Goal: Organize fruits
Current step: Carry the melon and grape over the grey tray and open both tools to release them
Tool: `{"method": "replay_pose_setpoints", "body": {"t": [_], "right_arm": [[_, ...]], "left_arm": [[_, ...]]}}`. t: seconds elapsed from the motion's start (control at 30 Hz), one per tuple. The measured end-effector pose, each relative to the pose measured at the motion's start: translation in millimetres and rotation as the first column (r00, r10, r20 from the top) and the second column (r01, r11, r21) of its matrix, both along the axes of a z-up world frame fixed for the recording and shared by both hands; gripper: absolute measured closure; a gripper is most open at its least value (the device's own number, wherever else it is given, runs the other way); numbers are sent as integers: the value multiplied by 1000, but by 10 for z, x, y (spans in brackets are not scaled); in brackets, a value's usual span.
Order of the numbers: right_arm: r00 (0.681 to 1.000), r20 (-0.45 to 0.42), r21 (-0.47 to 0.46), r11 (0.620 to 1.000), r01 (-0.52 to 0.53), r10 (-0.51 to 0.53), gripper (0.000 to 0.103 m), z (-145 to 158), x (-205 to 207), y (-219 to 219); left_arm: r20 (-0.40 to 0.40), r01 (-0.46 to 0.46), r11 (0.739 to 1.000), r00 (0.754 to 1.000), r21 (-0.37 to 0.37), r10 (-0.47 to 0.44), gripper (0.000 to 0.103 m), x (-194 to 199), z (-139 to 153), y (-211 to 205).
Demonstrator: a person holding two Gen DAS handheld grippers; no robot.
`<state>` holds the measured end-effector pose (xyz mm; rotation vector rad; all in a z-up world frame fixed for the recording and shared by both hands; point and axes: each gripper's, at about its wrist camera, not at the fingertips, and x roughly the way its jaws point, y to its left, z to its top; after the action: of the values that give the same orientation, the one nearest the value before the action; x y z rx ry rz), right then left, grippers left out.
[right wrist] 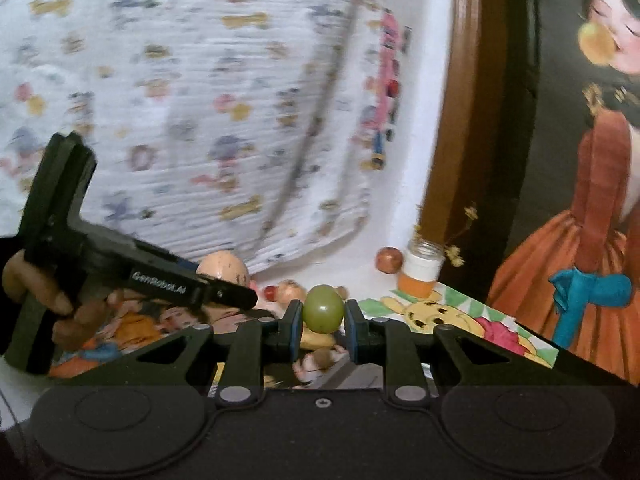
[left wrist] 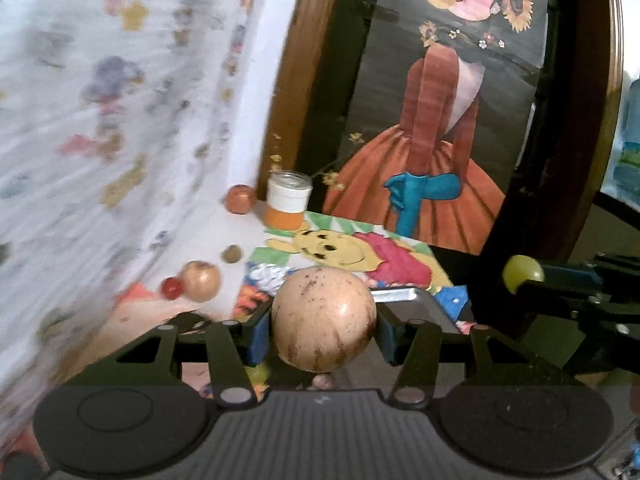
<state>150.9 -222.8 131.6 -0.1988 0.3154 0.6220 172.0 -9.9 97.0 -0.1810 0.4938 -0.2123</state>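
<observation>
- A patterned cloth fills the left side of the left wrist view, blurred, so its prints cannot be made out.
- At its foot, on the white surface, a small red fruit touches a tan apple-like fruit; a little brown fruit lies just beyond, apart from both.
- Farther back, a reddish apple stands just beside a jar with a white band and orange base.
- The left gripper pinches a large pale speckled fruit between its blue pads, held above a Winnie-the-Pooh picture mat.
- A metal tray edge shows just right of the fruit; what it holds is hidden.
- Behind stands a framed painting of a girl in an orange dress.
- At the right edge, the other tool's fingers carry a green grape.
- In the right wrist view, a hand grips the left tool's handle at the left.
- The right gripper clamps the green grape between its pads, raised over the mat.
</observation>
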Motion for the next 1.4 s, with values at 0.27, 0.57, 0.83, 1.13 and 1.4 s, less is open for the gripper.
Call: {"method": "replay_pose_setpoints", "body": {"t": [0.27, 0.57, 0.83, 1.13, 1.4], "right_arm": [[996, -35, -28, 996, 79, -80, 79, -377, 770, -221], [984, -147, -43, 994, 100, -105, 79, -924, 1382, -390], [967, -232, -70, 993, 93, -106, 79, -1176, 1553, -430], [947, -283, -115, 986, 122, -150, 79, -1352, 1590, -409], [933, -312, -109, 982, 151, -178, 79, -1422, 1587, -459]], "left_arm": [[-35, 67, 997, 997, 40, -66, 46, 701, -286, -246], [-105, 138, 988, 986, 62, -131, 46, 1379, -669, -497], [-169, 182, 977, 972, 114, -162, 46, 1625, -882, -699], [-208, 201, 971, 963, 129, -172, 46, 1670, -1017, -762], [-212, 220, 963, 960, 158, -185, 45, 1658, -1023, -817]]}}
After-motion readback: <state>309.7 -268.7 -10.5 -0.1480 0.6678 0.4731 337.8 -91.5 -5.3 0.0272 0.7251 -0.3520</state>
